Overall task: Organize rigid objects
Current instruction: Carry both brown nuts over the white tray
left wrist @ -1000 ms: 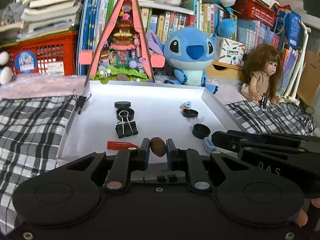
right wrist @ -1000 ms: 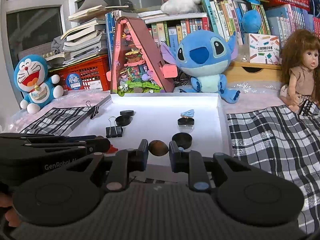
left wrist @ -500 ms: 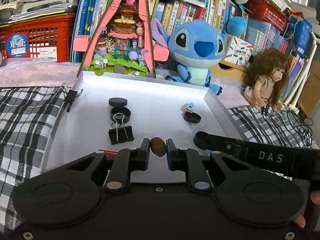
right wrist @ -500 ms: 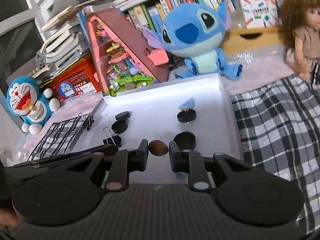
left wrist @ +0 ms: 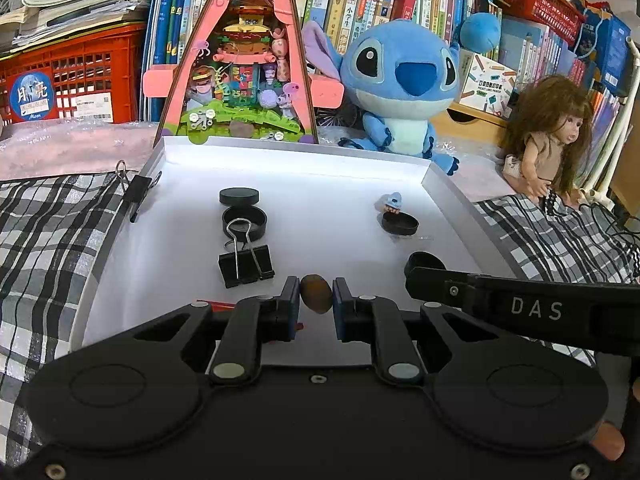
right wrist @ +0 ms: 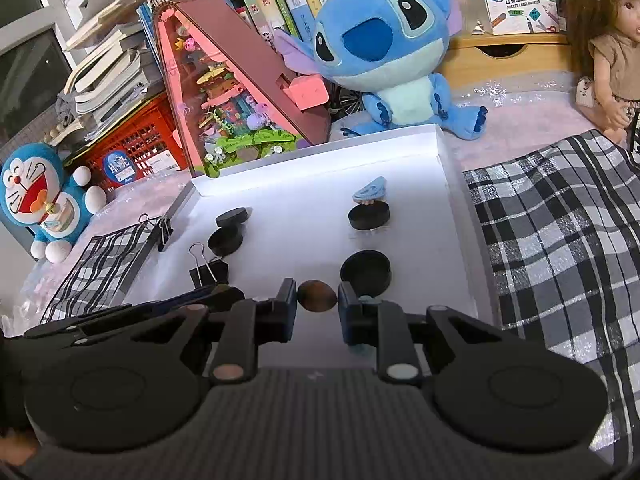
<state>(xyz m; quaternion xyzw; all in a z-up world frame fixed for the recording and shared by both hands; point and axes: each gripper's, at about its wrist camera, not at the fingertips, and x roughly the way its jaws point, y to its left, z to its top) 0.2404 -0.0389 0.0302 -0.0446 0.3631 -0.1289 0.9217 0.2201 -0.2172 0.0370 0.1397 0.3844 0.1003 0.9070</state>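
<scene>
**Inspector A:** What is each hand holding?

**Inspector B:** The left gripper (left wrist: 316, 300) is clamping a small brown oval object (left wrist: 316, 299) between its pads. The right gripper (right wrist: 317, 298) is pinching a second brown oval piece (right wrist: 317, 296) the same way. Both are hanging over the near end of the white tray (left wrist: 304, 152).

**Inspector A:** Anything differing from a second ago?

**Inspector B:** Both grips are staying unchanged. The right wrist view is now sitting tilted, the tray slanting where it lay square before. The right gripper's arm is now crossing right of the left gripper as one flat bar. In the left view the tray is looking nearer, and the red piece (left wrist: 212, 304) is now mostly hiding behind the left finger.

**Inspector A:** What lies ahead of the jaws?

**Inspector B:** A black binder clip (left wrist: 245, 264) is lying ahead-left of the left gripper, a black round cup (right wrist: 365, 271) just ahead-right of the right one, and a blue-capped figure (right wrist: 370, 191) farther beyond it.
</scene>
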